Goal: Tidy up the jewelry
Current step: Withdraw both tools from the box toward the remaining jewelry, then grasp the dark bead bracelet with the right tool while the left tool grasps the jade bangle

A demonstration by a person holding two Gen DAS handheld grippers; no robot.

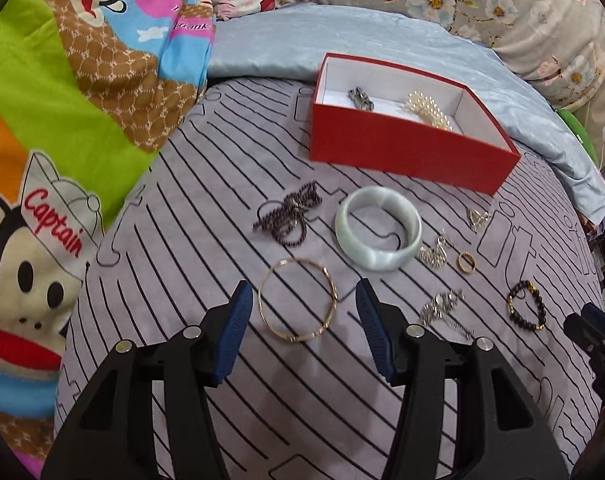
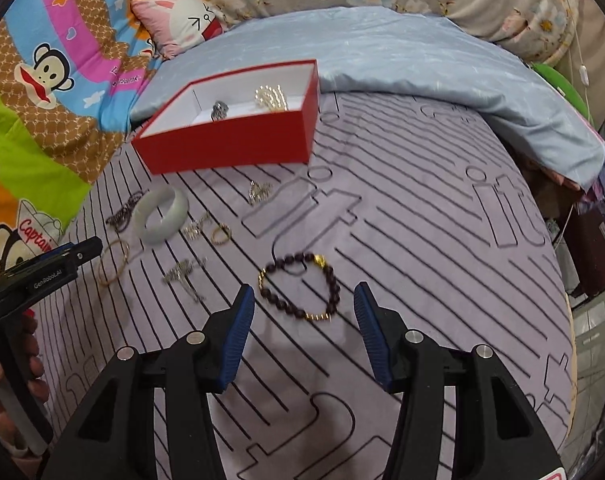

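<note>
Jewelry lies scattered on a grey striped bedsheet (image 1: 206,184). My left gripper (image 1: 304,294) stands open above a thin gold bangle (image 1: 297,300), holding nothing. Beyond the bangle lie a pale jade bangle (image 1: 378,232) and a dark beaded strand (image 1: 288,214). My right gripper (image 2: 304,294) is open too, empty, over a dark bead bracelet (image 2: 300,292) with gold beads. A red box (image 1: 406,140) with a white inside holds a pearl piece (image 1: 428,110) and a small silver piece (image 1: 360,98). The red box (image 2: 230,140) sits at upper left in the right wrist view.
Small silver chains (image 1: 442,308), a gold ring (image 1: 466,262) and a silver pendant (image 1: 476,218) lie right of the jade bangle. A light blue blanket (image 2: 382,56) is folded behind the box. A cartoon quilt (image 1: 62,120) borders the left. A hand (image 2: 6,364) holds the left gripper.
</note>
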